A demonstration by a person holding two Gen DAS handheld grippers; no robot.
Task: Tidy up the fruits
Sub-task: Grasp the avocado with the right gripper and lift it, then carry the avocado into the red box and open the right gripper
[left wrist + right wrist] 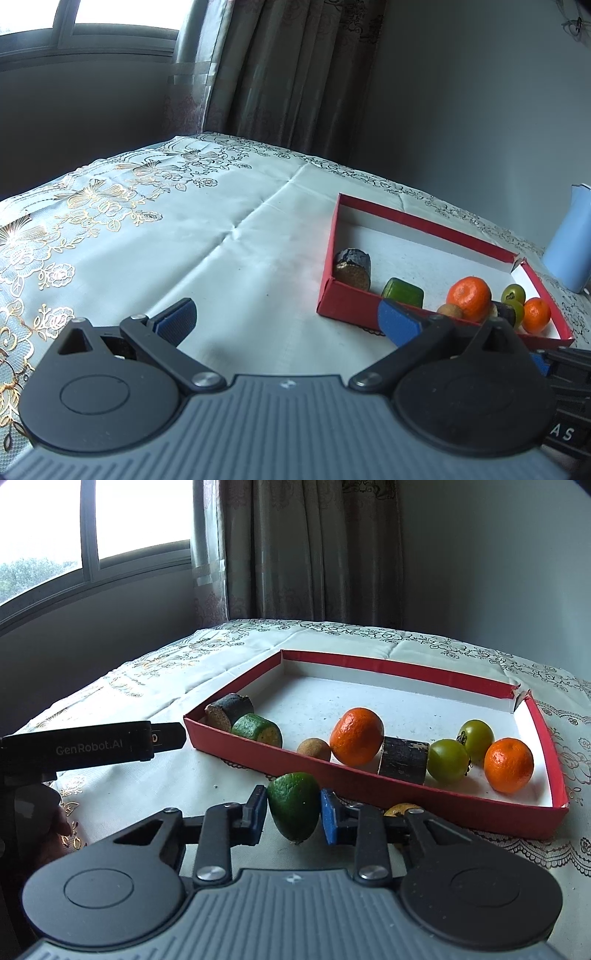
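My right gripper [293, 808] is shut on a green oval fruit [293, 805], its blue pads pressing both sides, just in front of the red tray [369, 782]. In the tray lie two oranges [356, 734] [509, 760], two green tomatoes [447, 760], a small brown fruit [314, 748], a dark cylinder [404, 760], a green cut piece [256, 729] and a dark cut piece [229, 710]. A yellowish fruit [402, 808] peeks out behind the right finger. My left gripper [288, 319] stands open over the cloth, left of the tray [343, 302], nothing between its fingers.
A floral tablecloth [147, 229] covers the table. A light blue container [569, 243] stands beyond the tray's right end. Curtains and a window are behind the table. The left gripper's black body [92, 746] reaches in from the left of the right wrist view.
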